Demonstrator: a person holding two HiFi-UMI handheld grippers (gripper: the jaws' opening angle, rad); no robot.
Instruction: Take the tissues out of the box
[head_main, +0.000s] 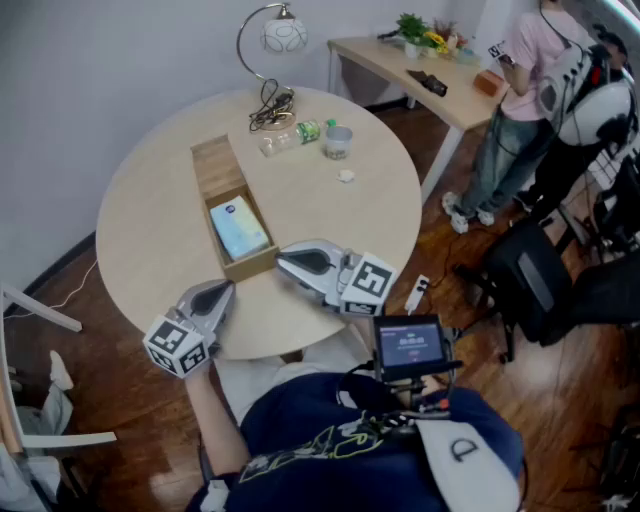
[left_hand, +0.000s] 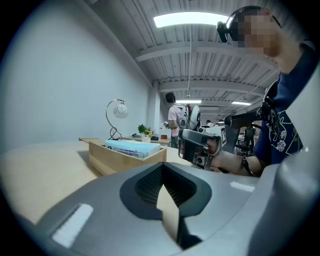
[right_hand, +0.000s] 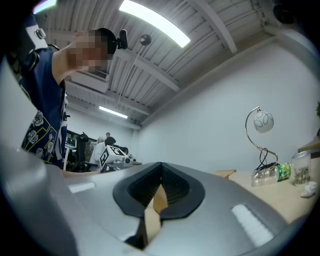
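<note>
I see the round table (head_main: 150, 220) filling most of the head view. On it a long open wooden box (head_main: 222, 180) runs away from me. My right gripper (head_main: 283, 258) sits at the box's near right corner, tip just beside the wood; I cannot tell whether it touches. Its jaws are pressed together with nothing between them. My left gripper (head_main: 222, 290) rests lower and to the left, near the table's edge and short of the box's near end. Its jaws are also closed and empty. The tissue pack (head_main: 238, 228) lies flat in the near end of the box, between the two tips and a little beyond them. In the left gripper view it rises just above the box wall, ahead and slightly left. Beyond the box's far end stand a lamp (head_main: 275, 40), a lying bottle (head_main: 295, 135) and a small jar (head_main: 338, 142).
</note>
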